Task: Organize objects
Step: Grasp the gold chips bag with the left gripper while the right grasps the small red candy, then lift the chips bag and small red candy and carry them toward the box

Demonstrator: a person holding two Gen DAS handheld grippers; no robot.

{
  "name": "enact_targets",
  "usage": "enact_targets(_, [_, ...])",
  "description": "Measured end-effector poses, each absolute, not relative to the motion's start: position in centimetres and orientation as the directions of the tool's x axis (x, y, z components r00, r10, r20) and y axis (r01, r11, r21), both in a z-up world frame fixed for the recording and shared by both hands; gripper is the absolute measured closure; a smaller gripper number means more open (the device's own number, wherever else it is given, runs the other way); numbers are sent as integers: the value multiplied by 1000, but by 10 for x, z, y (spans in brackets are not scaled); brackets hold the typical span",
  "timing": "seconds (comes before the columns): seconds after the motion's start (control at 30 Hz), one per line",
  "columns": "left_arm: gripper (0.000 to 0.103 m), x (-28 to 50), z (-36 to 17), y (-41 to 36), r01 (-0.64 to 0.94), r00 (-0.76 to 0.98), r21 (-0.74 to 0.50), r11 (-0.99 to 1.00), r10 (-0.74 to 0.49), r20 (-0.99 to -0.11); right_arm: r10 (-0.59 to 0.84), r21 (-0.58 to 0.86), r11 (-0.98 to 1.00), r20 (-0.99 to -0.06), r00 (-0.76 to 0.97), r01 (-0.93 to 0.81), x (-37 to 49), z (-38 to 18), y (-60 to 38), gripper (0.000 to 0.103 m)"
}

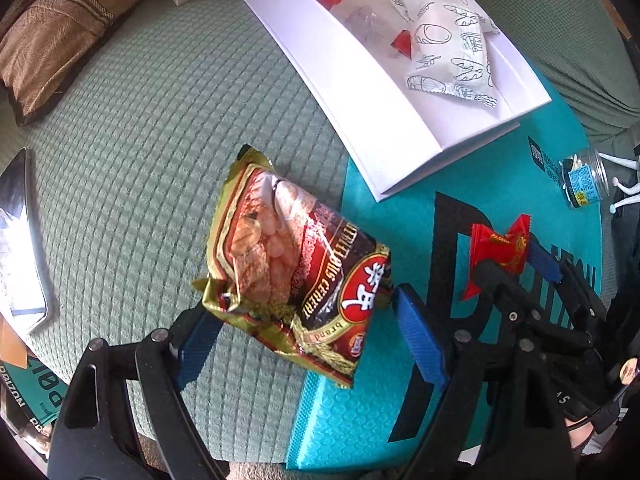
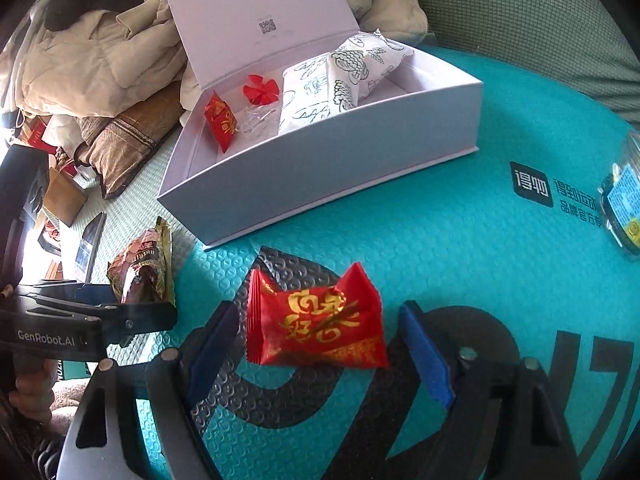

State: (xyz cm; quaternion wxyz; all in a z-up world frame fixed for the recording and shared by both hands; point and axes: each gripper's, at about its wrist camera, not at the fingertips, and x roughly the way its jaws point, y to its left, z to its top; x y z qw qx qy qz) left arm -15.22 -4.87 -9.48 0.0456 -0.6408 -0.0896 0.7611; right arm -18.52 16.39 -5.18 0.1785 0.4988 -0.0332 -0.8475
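In the left wrist view the left claw points steeply down with its blue pads spread wide and nothing gripped; the cereal packet lies between them, partly on the green quilted cover and partly over the edge of the teal mat, with neither pad pressing on it. That straddling looks like the set-up for a pinch across the packet's short width. Beyond it stands the white box, lid thrown back, already holding patterned white pouches and a small red sweet, so it is probably the place where loose items are being gathered. To the right, the right claw stands around a red candy packet. In the right wrist view the same red candy packet lies flat on the teal mat, centred between the wide-spread pads of the right claw, with a clear gap on each side, so it is not yet held. The white box sits just behind it, its open side facing up, a short lift away. At the left edge the left claw hangs by the cereal packet, and a clear jar rests on the mat far right.
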Motion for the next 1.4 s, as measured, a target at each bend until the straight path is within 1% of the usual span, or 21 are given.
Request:
enact_targets(0.1, [20, -157, -96, -41, 14, -166, -157, -987, 152, -974, -307, 188, -939, -838, -451, 290, -182, -54, 158, 20])
enact_targets(0.2, [15, -158, -99, -34, -17, -151, -136, -991, 136, -979, -271, 132, -943, -839, -472, 306, -178, -56, 152, 20])
enact_targets(0.33, [15, -158, -99, -34, -11, -150, -147, -989, 147, -978, -263, 117, -944, -831, -490, 309, -175, -58, 152, 20])
enact_targets(0.43, [15, -158, -98, -30, -15, -151, -127, -992, 128, -980, -254, 101, -945, -828, -501, 312, -173, -60, 151, 22])
enact_targets(0.53, [22, -157, -95, -33, -2, -162, -137, -991, 136, -977, -211, 49, -951, -826, -522, 306, -170, -61, 148, 31])
enact_targets(0.6, [29, -155, -93, -36, 13, -172, -145, -989, 141, -975, -208, 32, -946, -822, -531, 321, -167, -62, 148, 32])
enact_targets(0.67, [35, -154, -90, -36, 16, -182, -149, -989, 144, -973, -213, 33, -945, -818, -535, 325, -165, -62, 149, 35])
enact_targets(0.77, [52, -152, -84, -31, -17, -201, -158, -987, 158, -967, -228, 46, -945, -804, -549, 324, -161, -58, 152, 59])
enact_targets(0.8, [54, -152, -83, -27, -40, -201, -151, -988, 156, -967, -226, 40, -944, -804, -551, 328, -159, -56, 151, 59])
enact_targets(0.93, [56, -149, -75, -10, -109, -222, -127, -986, 149, -964, -249, 69, -938, -817, -520, 339, -155, -55, 155, 61])
enact_targets(1.0, [57, -142, -63, -1, -139, -267, -85, -987, 120, -956, -261, 92, -939, -816, -515, 330, -151, -51, 161, 65])
enact_targets(1.07, [57, -133, -50, 7, -158, -295, -67, -985, 112, -949, -256, 94, -942, -821, -510, 321, -144, -48, 168, 66])
enact_targets(1.17, [57, -119, -43, 20, -199, -279, -98, -975, 152, -948, -263, 114, -944, -826, -499, 309, -135, -47, 180, 66])
enact_targets(1.3, [56, -101, -44, 42, -248, -213, -159, -956, 214, -953, -277, 144, -945, -830, -485, 292, -124, -48, 194, 67])
enact_targets(1.4, [56, -92, -49, 60, -288, -183, -164, -944, 222, -958, -271, 143, -947, -833, -481, 286, -115, -47, 203, 67])
